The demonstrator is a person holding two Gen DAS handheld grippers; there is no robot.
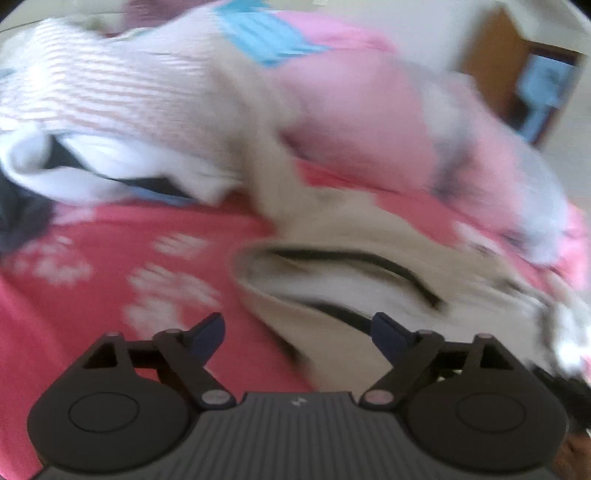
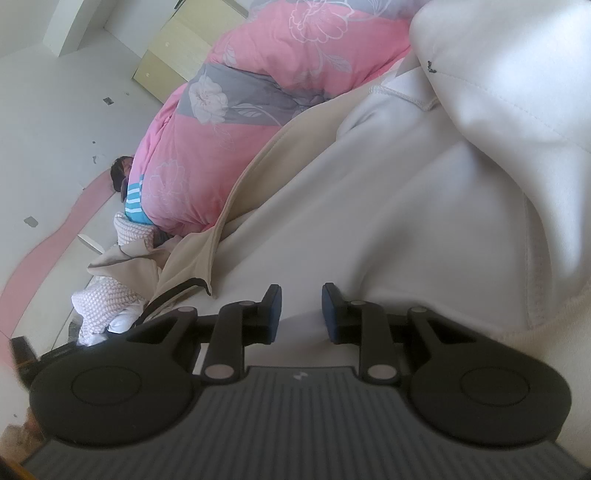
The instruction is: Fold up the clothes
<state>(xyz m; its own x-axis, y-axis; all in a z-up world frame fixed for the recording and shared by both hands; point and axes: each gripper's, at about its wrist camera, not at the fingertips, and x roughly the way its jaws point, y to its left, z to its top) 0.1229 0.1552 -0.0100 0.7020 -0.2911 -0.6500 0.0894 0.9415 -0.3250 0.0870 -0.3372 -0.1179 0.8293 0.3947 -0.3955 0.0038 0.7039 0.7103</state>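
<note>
In the left wrist view, which is blurred, a cream zip-up garment [image 1: 332, 258] with a black zipper line lies crumpled on a red sheet with white prints [image 1: 92, 302]. My left gripper [image 1: 297, 332] hovers open just in front of its edge, with nothing between the fingers. In the right wrist view the same cream garment [image 2: 406, 221] fills most of the frame and hangs in thick folds. My right gripper [image 2: 302, 314] is shut on a fold of it, and white fabric shows between the blue pads [image 2: 275, 314].
A pink floral quilt [image 2: 258, 92] is bunched behind the garment. A pile of other clothes lies beside it, including a pink-and-white striped knit [image 1: 92, 92] and a blue striped piece [image 1: 258, 33]. A wooden door [image 1: 517, 74] and white walls stand beyond.
</note>
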